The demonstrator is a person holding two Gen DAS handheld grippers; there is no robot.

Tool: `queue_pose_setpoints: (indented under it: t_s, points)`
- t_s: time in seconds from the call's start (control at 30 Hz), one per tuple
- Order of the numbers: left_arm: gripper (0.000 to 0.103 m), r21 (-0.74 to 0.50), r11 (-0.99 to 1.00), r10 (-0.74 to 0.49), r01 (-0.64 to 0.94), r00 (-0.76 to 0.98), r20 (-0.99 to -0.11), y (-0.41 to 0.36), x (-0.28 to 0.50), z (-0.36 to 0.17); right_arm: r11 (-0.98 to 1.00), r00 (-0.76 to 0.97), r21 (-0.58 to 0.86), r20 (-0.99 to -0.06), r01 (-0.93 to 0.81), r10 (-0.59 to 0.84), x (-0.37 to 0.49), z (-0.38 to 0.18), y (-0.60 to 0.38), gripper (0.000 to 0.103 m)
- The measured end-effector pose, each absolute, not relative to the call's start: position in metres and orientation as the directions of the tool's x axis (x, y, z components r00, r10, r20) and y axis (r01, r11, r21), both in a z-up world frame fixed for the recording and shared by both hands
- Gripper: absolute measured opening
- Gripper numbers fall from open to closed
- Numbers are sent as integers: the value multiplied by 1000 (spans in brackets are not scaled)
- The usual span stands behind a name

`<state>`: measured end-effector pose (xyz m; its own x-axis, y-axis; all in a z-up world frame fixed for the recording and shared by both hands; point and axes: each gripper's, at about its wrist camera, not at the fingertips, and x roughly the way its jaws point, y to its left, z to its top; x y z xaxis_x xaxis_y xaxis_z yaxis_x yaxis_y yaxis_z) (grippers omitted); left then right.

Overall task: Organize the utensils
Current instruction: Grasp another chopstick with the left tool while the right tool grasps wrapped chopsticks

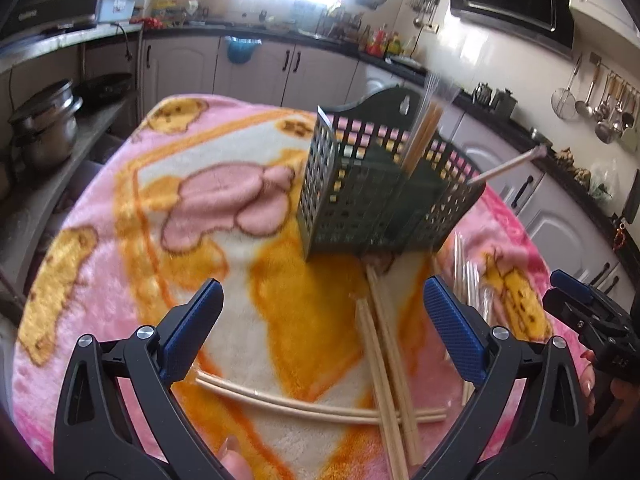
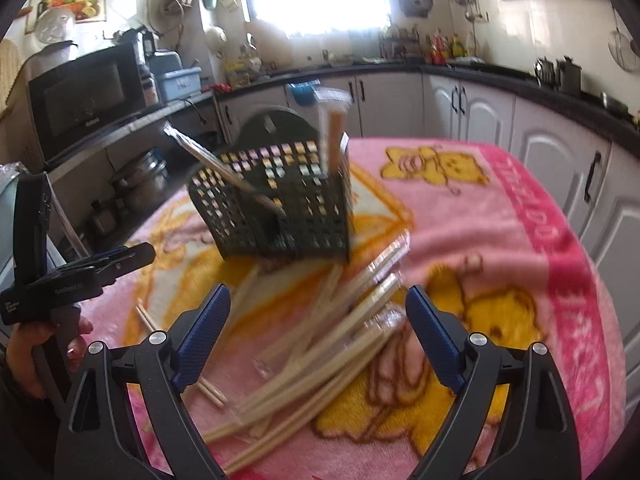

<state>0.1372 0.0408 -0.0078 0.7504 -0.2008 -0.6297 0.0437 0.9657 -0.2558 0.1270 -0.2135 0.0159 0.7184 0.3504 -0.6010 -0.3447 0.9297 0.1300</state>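
Observation:
A dark green slotted utensil basket (image 1: pixel 380 196) (image 2: pixel 276 204) stands on the pink blanket (image 1: pixel 120 208) (image 2: pixel 500 232). A wrapped chopstick bundle (image 1: pixel 424 128) (image 2: pixel 332 128) stands upright in it and one wrapped pair (image 1: pixel 508 166) (image 2: pixel 216 164) leans out. Several loose wooden chopsticks (image 1: pixel 384 360) (image 2: pixel 332 344) lie in front of the basket. My left gripper (image 1: pixel 322 320) is open and empty above the chopsticks; it also shows in the right wrist view (image 2: pixel 80 272). My right gripper (image 2: pixel 318 328) is open and empty over the pile; it also shows in the left wrist view (image 1: pixel 580 308).
Kitchen cabinets (image 1: pixel 256 68) (image 2: pixel 480 108) and a dark counter ring the table. A microwave (image 2: pixel 84 96) and metal pots (image 1: pixel 44 128) sit on shelves at the left. Hanging ladles (image 1: pixel 600 108) line the right wall.

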Motion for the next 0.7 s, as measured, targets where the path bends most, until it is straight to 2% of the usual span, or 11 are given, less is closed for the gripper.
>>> queue_pose_setpoints:
  t_s: [0.23, 0.33, 0.4, 0.6, 0.7]
  points:
    - [90, -269, 962, -227, 49, 691, -686, 31, 149, -35, 947, 695, 141, -649, -288, 308, 137, -3, -229, 86]
    - [78, -273, 960, -244, 63, 666, -705, 25, 155, -42, 953, 685, 150, -666, -264, 295, 146, -10, -235, 84]
    - [63, -278, 959, -250, 61, 648, -720, 22, 160, -45, 954, 664, 167, -687, -250, 294, 156, -16, -239, 79]
    - [34, -330, 941, -305, 67, 590, -748, 17, 178, -58, 955, 619, 206, -727, -214, 296, 184, -33, -246, 59]
    - [29, -357, 932, -328, 64, 567, -755, 16, 186, -65, 950, 590, 242, -744, -199, 313, 194, -41, -250, 50]
